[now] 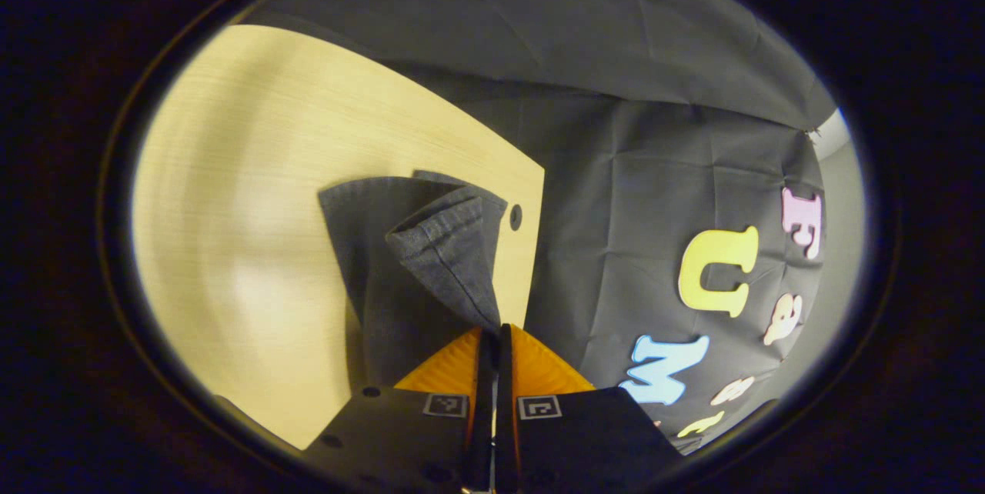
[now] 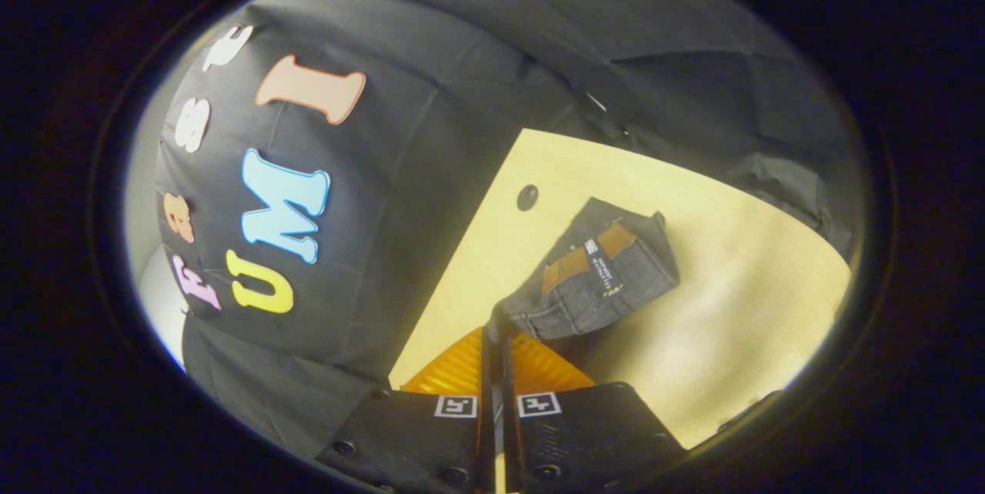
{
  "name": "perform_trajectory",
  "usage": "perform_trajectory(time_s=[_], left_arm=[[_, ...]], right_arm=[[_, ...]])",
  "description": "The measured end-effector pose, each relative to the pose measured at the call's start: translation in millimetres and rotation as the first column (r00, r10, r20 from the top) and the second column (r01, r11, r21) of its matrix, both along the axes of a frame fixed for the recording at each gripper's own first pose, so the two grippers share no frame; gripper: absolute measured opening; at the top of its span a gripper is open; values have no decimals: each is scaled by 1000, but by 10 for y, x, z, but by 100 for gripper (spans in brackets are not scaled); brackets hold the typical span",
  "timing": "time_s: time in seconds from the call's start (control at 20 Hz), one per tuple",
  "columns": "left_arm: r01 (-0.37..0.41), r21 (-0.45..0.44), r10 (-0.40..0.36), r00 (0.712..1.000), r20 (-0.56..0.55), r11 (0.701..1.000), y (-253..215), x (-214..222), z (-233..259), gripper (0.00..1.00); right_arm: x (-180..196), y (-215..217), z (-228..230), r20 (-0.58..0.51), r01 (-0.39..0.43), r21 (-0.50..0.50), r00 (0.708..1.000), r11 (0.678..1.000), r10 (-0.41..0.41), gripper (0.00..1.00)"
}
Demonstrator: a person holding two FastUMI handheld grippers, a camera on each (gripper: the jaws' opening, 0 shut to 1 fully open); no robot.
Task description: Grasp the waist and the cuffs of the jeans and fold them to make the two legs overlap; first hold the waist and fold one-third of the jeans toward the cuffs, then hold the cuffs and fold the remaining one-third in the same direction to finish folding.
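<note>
Left gripper [image 1: 493, 336]: jaws clamped on a jeans cuff [image 1: 450, 244], lifted near the table [image 1: 231, 171] corner hole [image 1: 515, 217].
Right gripper [image 2: 496, 336]: jaws clamped on the waist [image 2: 592, 271] edge.
Jeans: over the table, beside its edge.
Open room: bare tabletop beyond the jeans.

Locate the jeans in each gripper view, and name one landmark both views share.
Left gripper view: the jeans sit low at centre, hem end pinched in the left gripper.
Right gripper view: the jeans lie right of centre, waist end with its patch held by the right gripper.
Shared landmark: the round hole near the table's edge.
</note>
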State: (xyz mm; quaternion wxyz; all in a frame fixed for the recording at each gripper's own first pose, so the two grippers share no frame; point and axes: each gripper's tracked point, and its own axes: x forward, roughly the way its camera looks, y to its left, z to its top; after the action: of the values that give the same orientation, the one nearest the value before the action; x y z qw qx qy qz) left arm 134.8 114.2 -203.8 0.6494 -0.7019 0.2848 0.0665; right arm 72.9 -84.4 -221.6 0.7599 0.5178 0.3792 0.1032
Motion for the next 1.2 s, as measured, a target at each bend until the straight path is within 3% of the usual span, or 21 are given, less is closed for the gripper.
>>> perform_trajectory(time_s=[0.35,0.55,0.7,0.75,0.8,0.85,0.9,0.95,1.0,1.1,1.2], left_arm=[[100,181,-90,994,-63,978,-326,1027,-322,10],[207,356,-163,975,-150,911,-410,1283,-677,10],[267,445,-199,960,-194,855,-546,1297,-754,10],[277,467,-215,960,-182,840,-576,1319,-697,11],[289,496,-229,957,-179,819,-605,1313,-669,24],[302,530,-244,953,-179,792,-628,1296,-638,27],[318,563,-262,948,-181,763,-640,1278,-620,44],[327,599,-276,944,-179,731,-648,1250,-555,49],[333,643,-290,941,-177,690,-629,1236,-483,65],[334,712,-312,935,-168,618,-619,1180,-289,98],[321,758,-331,932,-147,568,-638,1093,-50,98]], right_arm=[[956,446,-511,-129,-9,-54,992,998,2,4],[1173,534,-921,-180,-9,-82,984,997,-6,9],[1198,570,-893,-142,-1,-108,990,994,-14,14],[1178,534,-858,-124,4,-127,992,992,-19,31],[1141,500,-828,-102,7,-153,995,988,-23,44],[1107,446,-806,-89,12,-191,996,981,-29,56],[1065,395,-781,-70,22,-233,997,972,-39,60],[1027,292,-772,-58,47,-286,996,957,-66,80],[981,164,-779,-51,82,-334,993,939,-105,99],[824,-96,-858,-70,168,-404,974,899,-214,95],[632,-317,-1050,-123,253,-414,936,874,-329,95]])
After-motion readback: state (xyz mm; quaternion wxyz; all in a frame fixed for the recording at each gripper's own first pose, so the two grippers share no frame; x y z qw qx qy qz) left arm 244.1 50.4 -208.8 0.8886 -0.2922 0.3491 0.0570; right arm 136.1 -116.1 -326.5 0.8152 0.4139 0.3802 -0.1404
